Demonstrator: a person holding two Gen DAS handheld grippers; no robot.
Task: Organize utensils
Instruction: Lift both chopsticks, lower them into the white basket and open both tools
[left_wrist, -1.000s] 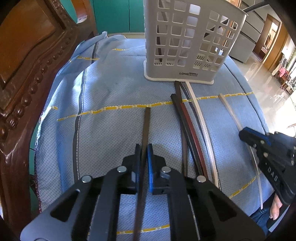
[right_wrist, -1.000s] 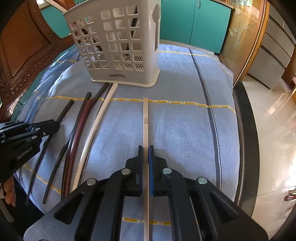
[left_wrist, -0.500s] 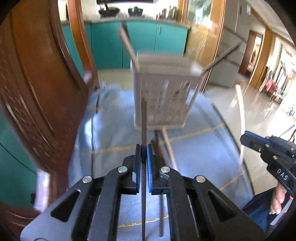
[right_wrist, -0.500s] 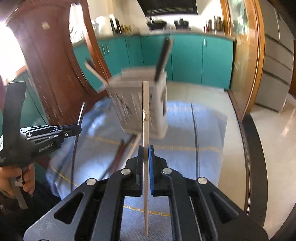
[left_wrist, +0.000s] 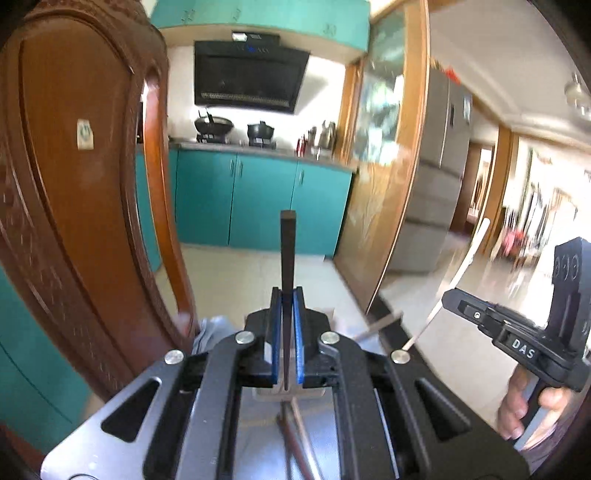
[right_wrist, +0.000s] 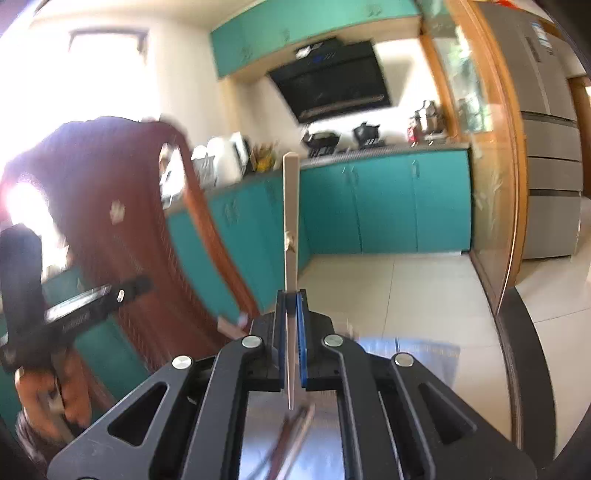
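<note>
While both cameras look out across a kitchen, the biggest things in view are the teal cabinets (left_wrist: 258, 199) along the far wall, the black range hood (left_wrist: 247, 79) above the stove and the grey fridge (right_wrist: 546, 140) at the right. A carved wooden chair back (left_wrist: 85, 192) fills the left side of the left wrist view and shows again, blurred, in the right wrist view. Pale floor tiles (right_wrist: 413, 291) spread between the cabinets and the near edge of the scene.

Lower down, mostly hidden behind the gripper bodies, a blue cloth (left_wrist: 258, 432) covers the surface, and a few loose chopsticks (left_wrist: 299, 439) lie on it; they show as blurred streaks.

The left gripper (left_wrist: 287, 295) has its blue-lined jaws nearly together, pinched on a dark chopstick (left_wrist: 287, 254) that stands up from between the pads with its square butt end topmost and its thin tip hanging just below them. The right gripper (right_wrist: 291, 295) has its jaws clamped narrow on a pale chopstick (right_wrist: 290, 221), likewise upright, wide end up, with a small mark partway along it. From the left wrist camera the right gripper appears at the right edge, held by a hand (left_wrist: 532, 402), with the pale chopstick slanting through its jaws. From the right wrist camera the left gripper is a dark blur at the left edge.
</note>
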